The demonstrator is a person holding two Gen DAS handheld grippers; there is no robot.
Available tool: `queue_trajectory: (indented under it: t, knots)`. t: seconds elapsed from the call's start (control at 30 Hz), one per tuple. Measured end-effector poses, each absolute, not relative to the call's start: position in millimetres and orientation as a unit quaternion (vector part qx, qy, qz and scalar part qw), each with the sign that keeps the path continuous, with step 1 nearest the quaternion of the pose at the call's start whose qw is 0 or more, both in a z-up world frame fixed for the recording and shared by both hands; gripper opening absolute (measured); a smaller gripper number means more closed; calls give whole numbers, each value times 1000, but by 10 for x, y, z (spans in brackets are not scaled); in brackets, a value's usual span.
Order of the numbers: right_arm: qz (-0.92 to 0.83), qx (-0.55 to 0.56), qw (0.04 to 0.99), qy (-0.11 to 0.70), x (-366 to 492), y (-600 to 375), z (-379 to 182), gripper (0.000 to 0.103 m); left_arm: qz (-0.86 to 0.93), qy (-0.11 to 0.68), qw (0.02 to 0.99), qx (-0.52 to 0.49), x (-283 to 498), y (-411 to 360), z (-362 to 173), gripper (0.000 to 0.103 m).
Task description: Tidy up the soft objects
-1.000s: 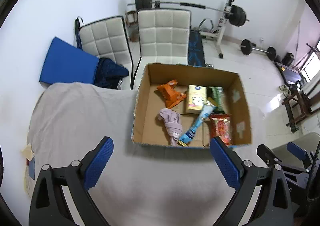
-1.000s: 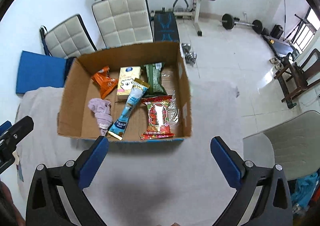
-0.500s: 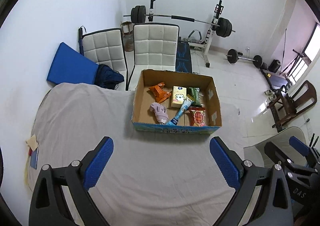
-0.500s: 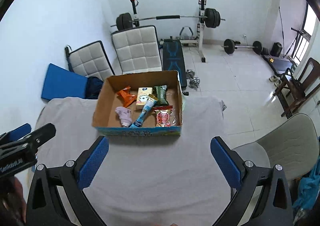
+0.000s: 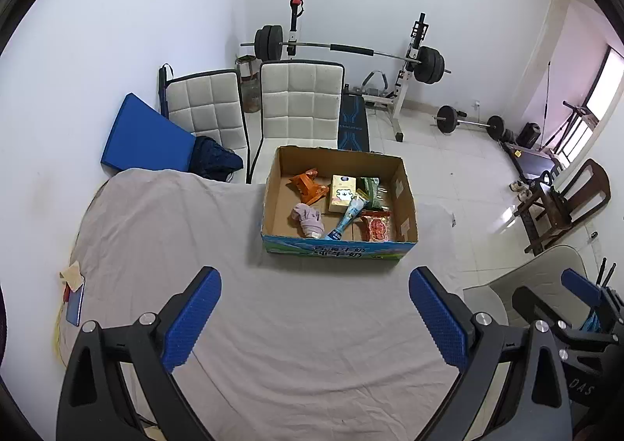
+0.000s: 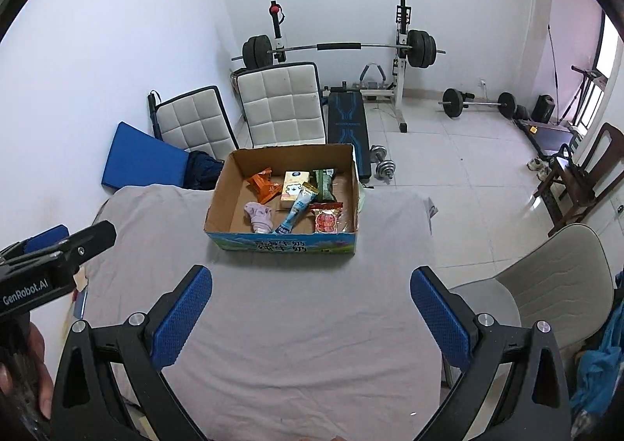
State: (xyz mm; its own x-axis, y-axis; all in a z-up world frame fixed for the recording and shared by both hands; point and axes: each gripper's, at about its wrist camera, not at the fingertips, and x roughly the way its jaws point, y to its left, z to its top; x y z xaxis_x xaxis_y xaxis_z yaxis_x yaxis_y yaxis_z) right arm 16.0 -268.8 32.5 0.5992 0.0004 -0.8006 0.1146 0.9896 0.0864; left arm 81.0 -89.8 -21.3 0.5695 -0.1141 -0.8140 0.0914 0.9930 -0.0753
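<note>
over the grey cloth [image 5: 273, 324], left gripper [image 5: 314, 310] and right gripper [image 6: 311, 308] hover, fingers spread wide, holding nothing. beyond, box [image 5: 339, 246] on the cloth holds sock [image 5: 308, 218], tube [image 5: 347, 216], snack packs. chairs [image 5: 300, 105] behind.

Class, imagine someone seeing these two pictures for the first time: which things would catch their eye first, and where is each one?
First, the open cardboard box on the grey-covered table, holding bright snack packets and a crumpled pinkish cloth. Next, the left gripper and right gripper, their blue-padded jaws wide apart in the foreground, holding nothing. Behind, a loaded barbell rests on its rack against the far wall.
</note>
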Motion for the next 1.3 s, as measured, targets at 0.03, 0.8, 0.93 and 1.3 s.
queue_trajectory:
  t: [0.03, 0.8, 0.93, 1.3]
  knots:
    - [-33, 62, 894, 443, 148, -2682, 355, 103, -58, 459, 886, -12, 799, -896, -207, 99]
    - [-61, 36, 910, 409, 600, -2689, 469, 103, -31, 425, 905, -4, 967, -856, -143, 103]
    - [-61, 36, 910, 408, 620, -2698, 469, 103, -24, 418, 908, 3, 968, -854, -122, 103]
    - [-59, 32, 913, 401, 636, -2703, 536, 103, -30, 419, 907, 5, 974, -900, -109, 103]
